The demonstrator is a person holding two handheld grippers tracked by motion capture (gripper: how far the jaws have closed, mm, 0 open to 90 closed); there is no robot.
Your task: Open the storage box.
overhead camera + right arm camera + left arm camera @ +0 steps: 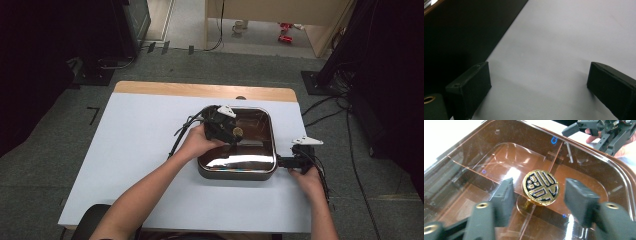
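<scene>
Left gripper view: gold knob (540,185), round, black-patterned, at the centre of a brown translucent lid (474,165) on a square compartmented box (260,172). Judged rigid, glossy, likely slippery and light; best hold is the knob's rim. Left gripper (539,195) straddles the knob, jaws part-closed, gaps showing either side, no contact. High view: box sits mid-table (140,150). Right gripper (539,80), jaws wide and empty, rests just beside the box's right wall.
</scene>
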